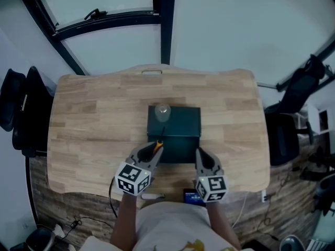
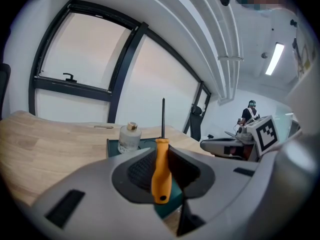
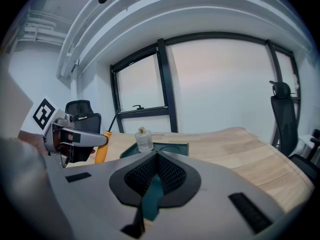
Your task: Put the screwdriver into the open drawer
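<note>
An orange-handled screwdriver (image 2: 161, 170) stands upright between the jaws of my left gripper (image 2: 162, 176), its dark shaft (image 2: 163, 119) pointing up. In the head view the left gripper (image 1: 153, 151) holds the screwdriver (image 1: 157, 146) at the near left corner of a dark green drawer box (image 1: 180, 127) in the middle of the table. My right gripper (image 1: 203, 157) sits at the box's near right corner. Its jaws (image 3: 156, 160) are together with nothing between them. A small clear bottle (image 1: 162, 110) stands on top of the box. Whether the drawer is pulled out is hard to tell.
The light wooden table (image 1: 94, 129) extends to both sides of the box. Black office chairs stand left (image 1: 21, 109) and right (image 1: 293, 135) of it. A small dark device (image 1: 191, 195) lies at the near edge. A person (image 2: 250, 115) stands far off.
</note>
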Demonstrator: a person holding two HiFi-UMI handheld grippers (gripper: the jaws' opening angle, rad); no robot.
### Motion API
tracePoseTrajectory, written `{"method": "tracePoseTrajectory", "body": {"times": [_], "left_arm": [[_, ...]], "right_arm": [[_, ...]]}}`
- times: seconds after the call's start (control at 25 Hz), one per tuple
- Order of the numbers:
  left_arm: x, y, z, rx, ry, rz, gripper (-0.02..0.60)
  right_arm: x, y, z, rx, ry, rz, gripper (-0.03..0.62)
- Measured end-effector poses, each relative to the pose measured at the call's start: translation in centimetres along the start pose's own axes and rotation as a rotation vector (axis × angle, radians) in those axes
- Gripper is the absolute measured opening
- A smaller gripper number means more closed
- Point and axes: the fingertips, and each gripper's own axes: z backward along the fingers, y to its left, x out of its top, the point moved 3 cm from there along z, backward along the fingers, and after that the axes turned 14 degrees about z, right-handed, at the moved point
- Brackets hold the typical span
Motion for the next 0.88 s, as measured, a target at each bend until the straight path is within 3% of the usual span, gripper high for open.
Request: {"method": "tracePoseTrajectory", "body": {"times": [0.88], "left_arm": [[-2.1,1.7,-2.1,0.008,0.114,-0.006,0.084]], "right_arm": [[-1.8,-0.6,-1.7,0.029,0.063,-0.030,-0.002]]}}
